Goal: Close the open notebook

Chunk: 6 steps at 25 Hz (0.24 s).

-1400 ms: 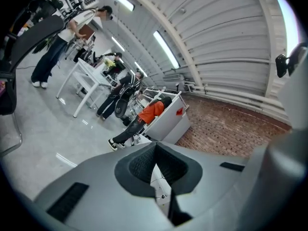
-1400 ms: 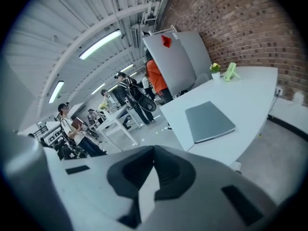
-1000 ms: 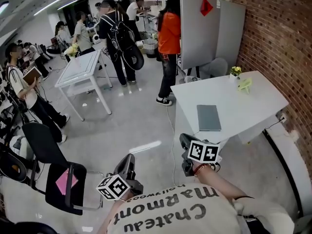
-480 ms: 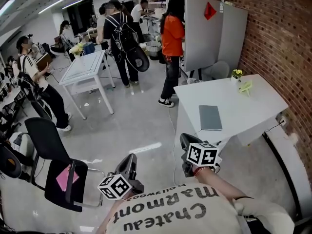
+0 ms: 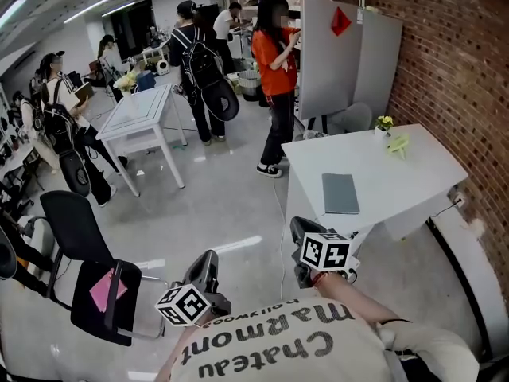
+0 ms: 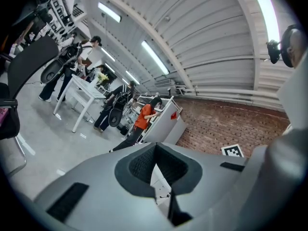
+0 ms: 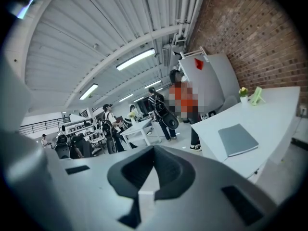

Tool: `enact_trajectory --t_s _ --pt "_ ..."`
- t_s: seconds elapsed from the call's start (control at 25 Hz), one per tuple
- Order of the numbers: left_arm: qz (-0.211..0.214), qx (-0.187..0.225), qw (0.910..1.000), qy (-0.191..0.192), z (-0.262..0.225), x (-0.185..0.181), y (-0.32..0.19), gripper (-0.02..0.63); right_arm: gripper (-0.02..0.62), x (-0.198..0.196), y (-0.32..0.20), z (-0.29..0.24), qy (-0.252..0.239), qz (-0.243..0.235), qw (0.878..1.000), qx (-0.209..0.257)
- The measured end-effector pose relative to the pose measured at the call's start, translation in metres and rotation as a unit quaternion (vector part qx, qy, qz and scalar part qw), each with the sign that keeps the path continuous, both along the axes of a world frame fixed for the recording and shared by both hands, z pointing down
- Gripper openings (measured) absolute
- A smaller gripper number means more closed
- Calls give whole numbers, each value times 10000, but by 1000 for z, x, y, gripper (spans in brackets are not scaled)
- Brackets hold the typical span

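Note:
A grey notebook [image 5: 340,193] lies shut and flat on the white table [image 5: 413,169] by the brick wall; the right gripper view also shows the notebook [image 7: 238,139]. Both grippers hang in front of the person's chest, well short of the table. My right gripper [image 5: 299,231] points toward the table's near corner, and in its own view the right gripper [image 7: 144,196] has its jaws together on nothing. My left gripper [image 5: 205,267] is over the floor to the left. In its own view the left gripper [image 6: 161,196] has its jaws meeting, empty.
A small potted plant [image 5: 385,122] and a green object [image 5: 399,142] stand at the table's far end. A black chair [image 5: 87,285] holding a pink sheet is at the lower left. Several people stand around another white table [image 5: 135,114]. Grey panels [image 5: 342,54] lean on the wall.
The people in the background have shifted, and the one in orange has turned. Both grippers have drifted only slightly. The notebook has stayed in place.

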<state>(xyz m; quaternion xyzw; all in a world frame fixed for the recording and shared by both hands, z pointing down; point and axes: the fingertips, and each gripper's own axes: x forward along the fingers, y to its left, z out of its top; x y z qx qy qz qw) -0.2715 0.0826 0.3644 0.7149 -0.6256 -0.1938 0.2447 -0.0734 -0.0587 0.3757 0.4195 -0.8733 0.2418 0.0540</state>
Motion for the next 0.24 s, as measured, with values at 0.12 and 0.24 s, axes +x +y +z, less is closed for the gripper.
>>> enact_trajectory --t_s 0.12,0.24 --pt "4 -18 10000 -11 2 0 2 2 3 -1 2 3 -12 -5 10000 -25" --pt "-12 -69 10000 1 6 -4 5 2 3 -4 5 7 -1 10 10000 -57"
